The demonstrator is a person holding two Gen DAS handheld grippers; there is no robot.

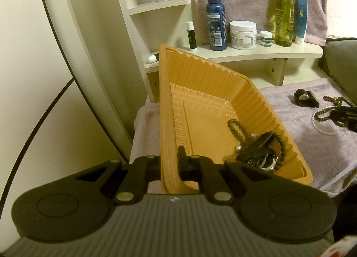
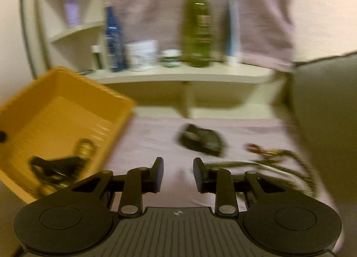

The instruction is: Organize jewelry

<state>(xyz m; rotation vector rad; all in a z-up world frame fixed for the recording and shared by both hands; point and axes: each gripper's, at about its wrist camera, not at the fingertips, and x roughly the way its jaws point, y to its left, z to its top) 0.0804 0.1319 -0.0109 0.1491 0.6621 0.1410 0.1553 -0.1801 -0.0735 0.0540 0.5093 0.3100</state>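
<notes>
**A:** How far along is the sorting?

**B:** Partway, I'd say. The orange tray (image 1: pixel 169 109), clamped by its near rim in the left gripper (image 1: pixel 171 165), already holds a dark bead bracelet (image 1: pixel 237 128), a pearl (image 1: pixel 238 149) and a black clip-like piece (image 1: pixel 258 152), just ahead and right of those fingers.

**A:** And what's left?

**B:** Ahead of the right gripper (image 2: pixel 178 175), on the lilac towel (image 2: pixel 156 136): tangled bead strands (image 2: pixel 279 163) just to its right, a small black case (image 2: pixel 200 140) farther ahead.

**A:** Is the right one carrying anything?

**B:** No. Its jaws stand partly apart with only towel between them. The view is blurred, though.
</notes>
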